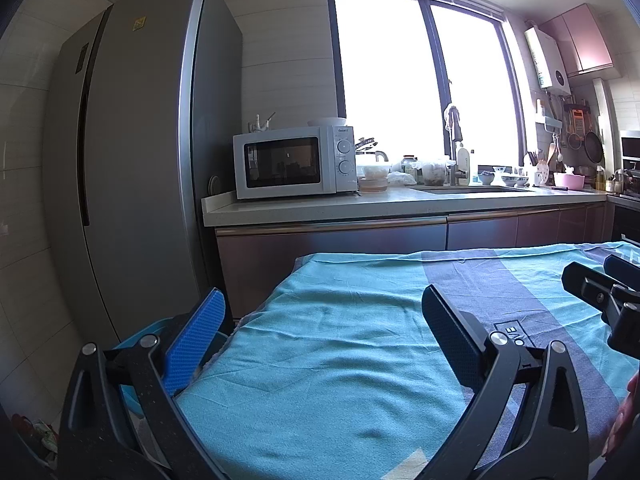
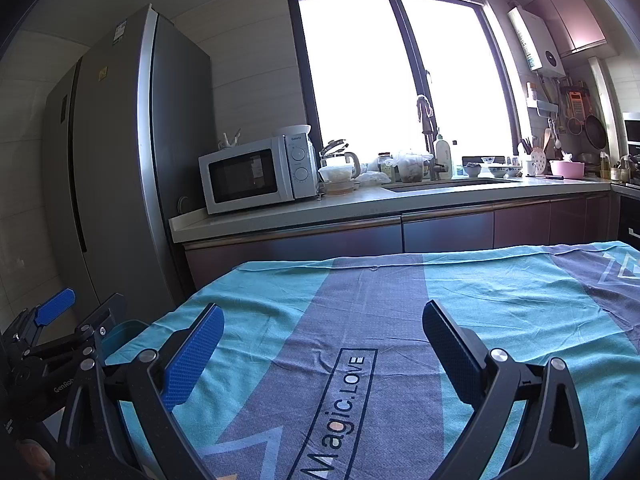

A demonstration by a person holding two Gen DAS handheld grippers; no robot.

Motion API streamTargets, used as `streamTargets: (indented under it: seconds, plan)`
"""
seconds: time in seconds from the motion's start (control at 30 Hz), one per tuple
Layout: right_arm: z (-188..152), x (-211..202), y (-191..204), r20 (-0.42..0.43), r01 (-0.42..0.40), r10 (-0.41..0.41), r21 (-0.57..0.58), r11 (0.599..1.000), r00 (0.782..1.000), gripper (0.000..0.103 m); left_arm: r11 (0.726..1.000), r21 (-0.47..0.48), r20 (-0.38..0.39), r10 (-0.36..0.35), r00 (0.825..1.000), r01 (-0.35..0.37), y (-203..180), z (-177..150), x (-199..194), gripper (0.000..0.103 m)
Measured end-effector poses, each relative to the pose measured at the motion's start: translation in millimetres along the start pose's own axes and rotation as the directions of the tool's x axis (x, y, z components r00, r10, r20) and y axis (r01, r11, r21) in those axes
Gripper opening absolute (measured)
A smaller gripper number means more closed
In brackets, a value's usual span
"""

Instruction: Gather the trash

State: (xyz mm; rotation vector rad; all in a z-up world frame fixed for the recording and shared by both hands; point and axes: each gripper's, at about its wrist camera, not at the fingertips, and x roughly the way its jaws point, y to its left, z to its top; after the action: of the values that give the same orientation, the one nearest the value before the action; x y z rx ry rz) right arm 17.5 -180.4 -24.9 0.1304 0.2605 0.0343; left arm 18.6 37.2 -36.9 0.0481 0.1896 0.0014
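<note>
My left gripper (image 1: 322, 300) stands open over the left part of a table under a teal and grey cloth (image 1: 340, 360), with nothing between its blue pads. Over the cloth's grey stripe with the printed "Magic.LOVE" (image 2: 340, 408), my right gripper (image 2: 324, 312) is open and empty too. Each shows in the other's view: the right gripper (image 1: 596, 270) at the right edge, the left gripper (image 2: 86, 308) at the far left. A light blue bin (image 1: 140, 334) (image 2: 122, 334) sits low beside the table's left edge, mostly hidden by the fingers. I see no trash on the cloth.
A tall grey fridge (image 1: 132, 160) stands at the left. Beyond the table runs a kitchen counter (image 1: 400, 204) with a white microwave (image 1: 294, 162), bowls, a sink and a faucet under a bright window. Something red and green (image 1: 40, 428) lies on the floor at the lower left.
</note>
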Motion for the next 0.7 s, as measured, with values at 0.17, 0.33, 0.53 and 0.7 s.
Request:
streamTargets:
  seconds: [0.17, 0.33, 0.53, 0.7]
  plan:
    - [-0.2, -0.3, 0.2, 0.001, 0.001, -0.001, 0.0, 1.0, 1.0, 0.096, 1.0, 0.001, 0.0, 0.0, 1.0, 0.0, -0.5, -0.9, 0.3, 0.097]
    - [-0.2, 0.0, 0.0, -0.001, -0.001, 0.001, 0.002, 1.0, 1.0, 0.096, 1.0, 0.001, -0.001, -0.001, 1.0, 0.001, -0.9, -1.4, 0.3, 0.097]
    - [-0.6, -0.6, 0.3, 0.001, 0.0, 0.0, 0.003, 1.0, 1.0, 0.096, 1.0, 0.002, -0.001, 0.0, 1.0, 0.0, -1.0, -1.3, 0.3, 0.097]
    - [-0.9, -0.8, 0.1, 0.002, 0.001, -0.001, 0.003, 1.0, 1.0, 0.096, 1.0, 0.001, -0.001, -0.002, 1.0, 0.002, -1.3, -2.8, 1.5, 0.097]
